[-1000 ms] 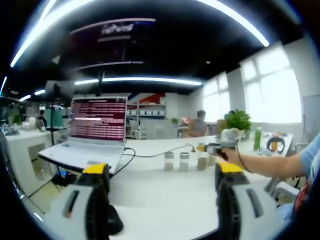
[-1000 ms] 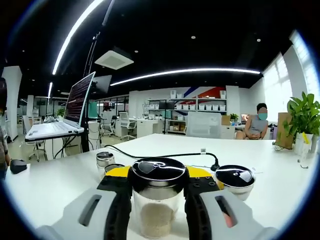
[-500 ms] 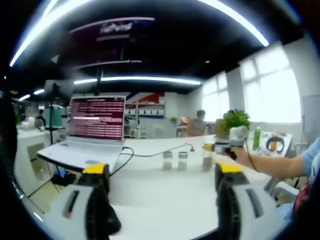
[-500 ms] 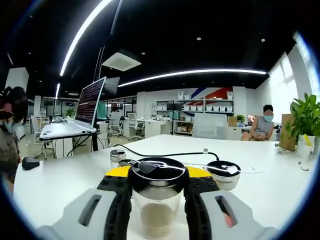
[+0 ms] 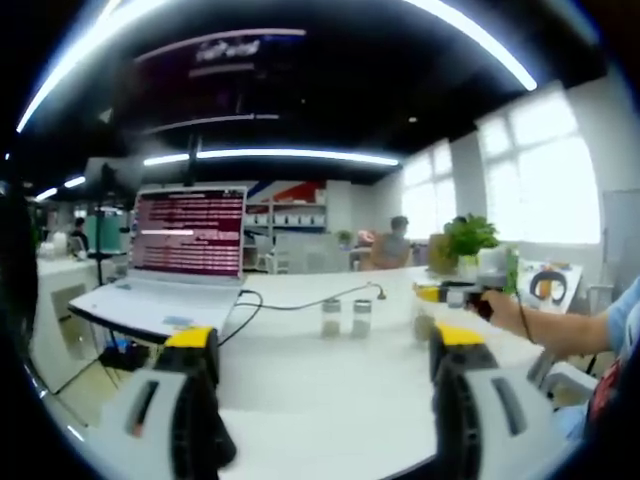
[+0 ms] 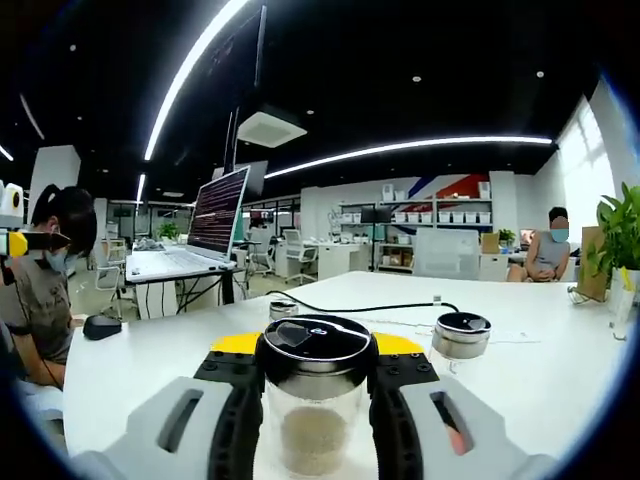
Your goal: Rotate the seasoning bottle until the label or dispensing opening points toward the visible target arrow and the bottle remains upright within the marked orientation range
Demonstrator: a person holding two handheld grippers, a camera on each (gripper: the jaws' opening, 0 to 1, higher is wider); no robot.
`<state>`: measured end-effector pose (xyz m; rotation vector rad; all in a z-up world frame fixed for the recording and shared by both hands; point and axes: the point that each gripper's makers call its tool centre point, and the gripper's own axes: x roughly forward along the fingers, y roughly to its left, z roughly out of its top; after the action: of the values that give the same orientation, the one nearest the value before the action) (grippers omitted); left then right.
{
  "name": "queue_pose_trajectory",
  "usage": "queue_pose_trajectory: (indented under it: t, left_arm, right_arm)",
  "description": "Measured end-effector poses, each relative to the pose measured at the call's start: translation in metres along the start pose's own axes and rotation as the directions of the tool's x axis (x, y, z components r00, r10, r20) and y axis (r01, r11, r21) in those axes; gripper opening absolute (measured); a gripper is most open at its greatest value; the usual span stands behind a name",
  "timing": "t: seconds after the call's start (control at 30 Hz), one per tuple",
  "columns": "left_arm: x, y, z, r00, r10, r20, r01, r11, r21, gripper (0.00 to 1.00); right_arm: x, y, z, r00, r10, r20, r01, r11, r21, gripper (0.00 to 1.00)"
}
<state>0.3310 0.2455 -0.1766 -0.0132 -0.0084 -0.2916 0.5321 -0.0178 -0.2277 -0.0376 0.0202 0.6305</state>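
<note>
A clear seasoning bottle [image 6: 314,425] with a black lid and pale grains stands upright between the jaws of my right gripper [image 6: 316,350], which is shut on its neck. In the left gripper view the same bottle [image 5: 423,320] sits on the white table [image 5: 300,400] under the right gripper [image 5: 452,293], held by a person's hand [image 5: 508,308]. Two more bottles [image 5: 331,318] [image 5: 361,317] stand to its left. My left gripper [image 5: 325,340] is open over the near table, with nothing between its fingers. No arrow mark is visible.
An open laptop [image 5: 185,255] sits at the table's left with a black cable [image 5: 300,305] running from it. In the right gripper view, two other bottles [image 6: 461,335] [image 6: 283,309], a mouse [image 6: 102,326], a seated person [image 6: 45,295] at left and a plant [image 6: 622,230].
The right gripper view has swung, so laptop and bottles slid rightward in it. In the left gripper view the right gripper and its bottle moved right, away from the two standing bottles.
</note>
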Motion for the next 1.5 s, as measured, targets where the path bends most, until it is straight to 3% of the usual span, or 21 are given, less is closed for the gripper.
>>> queue_pose_trajectory:
  t: [0.37, 0.9, 1.5]
  left_arm:
    - [-0.001, -0.001, 0.002, 1.000, -0.005, 0.001, 0.005, 1.000, -0.003, 0.92]
    - [0.000, -0.004, 0.002, 1.000, -0.018, -0.003, 0.018, 1.000, -0.016, 0.92]
    - [0.001, -0.003, 0.001, 1.000, -0.021, -0.003, 0.021, 1.000, -0.022, 0.92]
  right_arm:
    - [-0.022, 0.018, -0.001, 0.999, 0.043, 0.000, -0.043, 0.999, -0.002, 0.39]
    - [-0.041, 0.037, -0.015, 0.995, 0.104, 0.000, -0.104, 0.994, 0.010, 0.39]
    - [-0.048, 0.044, -0.022, 0.992, 0.129, -0.013, -0.129, 0.992, 0.016, 0.39]
